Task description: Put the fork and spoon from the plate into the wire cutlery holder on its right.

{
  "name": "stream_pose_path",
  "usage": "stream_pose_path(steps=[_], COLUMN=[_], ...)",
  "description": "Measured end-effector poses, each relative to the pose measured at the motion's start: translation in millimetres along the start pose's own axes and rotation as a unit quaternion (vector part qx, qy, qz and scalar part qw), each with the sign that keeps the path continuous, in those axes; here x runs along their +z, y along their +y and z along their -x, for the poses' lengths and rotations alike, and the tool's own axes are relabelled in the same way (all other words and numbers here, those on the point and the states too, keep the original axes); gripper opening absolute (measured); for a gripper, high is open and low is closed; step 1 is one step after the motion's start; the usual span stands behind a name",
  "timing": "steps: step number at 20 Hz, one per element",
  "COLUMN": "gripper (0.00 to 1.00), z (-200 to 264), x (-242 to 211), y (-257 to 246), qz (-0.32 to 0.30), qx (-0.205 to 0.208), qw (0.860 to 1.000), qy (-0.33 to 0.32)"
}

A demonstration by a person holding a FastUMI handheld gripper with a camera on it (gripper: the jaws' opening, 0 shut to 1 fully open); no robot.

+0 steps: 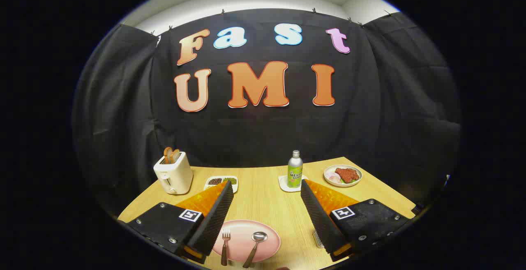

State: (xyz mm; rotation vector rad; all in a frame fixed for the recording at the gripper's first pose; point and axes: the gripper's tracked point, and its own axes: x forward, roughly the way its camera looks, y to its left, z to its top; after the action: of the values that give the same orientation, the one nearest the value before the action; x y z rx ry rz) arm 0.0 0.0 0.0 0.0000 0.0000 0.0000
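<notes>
Fingers (263, 216) spread wide, holding nothing, hovering above the worktop (263, 192). Pink plate (263, 241) sits between them on the near side, its left rim tucked under the left finger. Fork (225, 246) lies on the plate's left half, tines pointing away; spoon (255, 247) just beside it to the right, bowl away, handle angled toward the near edge. The two are close but apart. A bit of the wire cutlery holder (317, 239) peeks out by the right finger, right of the plate, mostly hidden.

Open bare wood runs ahead between the fingers. Beyond the tips: small divided dish (222, 181) on the left, white toaster (173, 173) with bread further left near the worktop's corner. On the right, soda bottle (294, 171) stands upright on a white coaster (287, 185); plate of food (342, 175) sits beyond it near the far right edge. Black cloth wall close behind the far edge.
</notes>
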Motion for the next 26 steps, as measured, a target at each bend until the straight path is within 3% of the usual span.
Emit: stream_pose_path(steps=[14, 20, 26], gripper=[0.99, 0.99, 0.99], z=[-1.5, -4.2, -8.1], x=[-24.9, -40.2, -90.6], y=[10.9, 7.0, 10.9], qz=[-0.006, 0.021, 0.031], qx=[0.012, 0.004, 0.005], qw=[1.0, 1.0, 0.997], qy=[0.024, 0.024, 0.067])
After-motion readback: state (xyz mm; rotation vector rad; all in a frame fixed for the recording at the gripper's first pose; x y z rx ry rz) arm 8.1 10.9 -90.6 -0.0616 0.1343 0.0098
